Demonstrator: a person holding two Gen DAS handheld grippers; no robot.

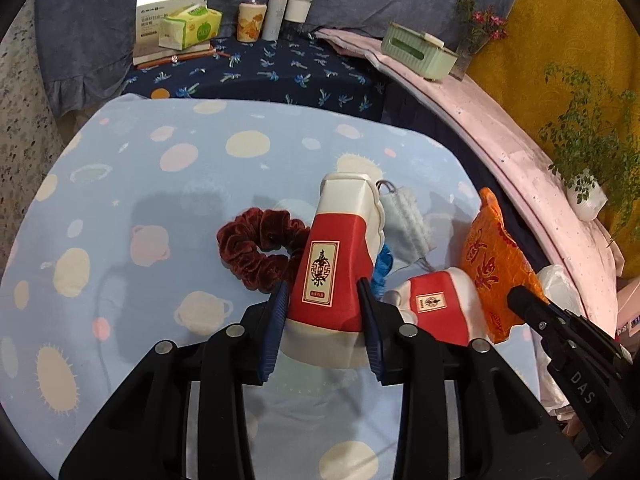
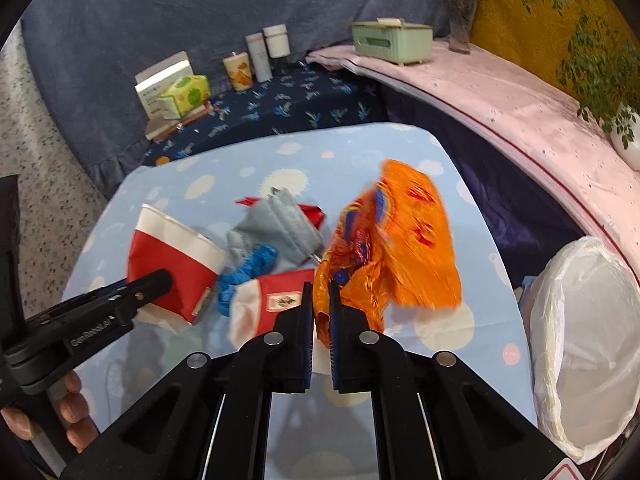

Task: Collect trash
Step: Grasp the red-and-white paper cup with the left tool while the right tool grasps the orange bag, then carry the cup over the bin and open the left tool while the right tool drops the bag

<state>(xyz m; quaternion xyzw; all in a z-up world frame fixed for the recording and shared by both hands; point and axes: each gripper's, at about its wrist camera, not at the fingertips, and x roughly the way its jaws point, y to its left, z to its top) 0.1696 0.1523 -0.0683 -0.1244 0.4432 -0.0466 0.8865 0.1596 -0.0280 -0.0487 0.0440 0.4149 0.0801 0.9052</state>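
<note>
My left gripper is shut on a red and white paper cup, held over the light blue spotted tablecloth. The same cup shows in the right wrist view with the left gripper on it. My right gripper is shut on an orange snack wrapper, lifted off the table; the wrapper is also in the left wrist view. A second red and white cup lies on its side. A grey face mask lies behind.
A dark red scrunchie and a blue scrunchie lie on the cloth. A bin with a white liner stands at the right. Tissue pack, cups, a green box and plants line the back ledges.
</note>
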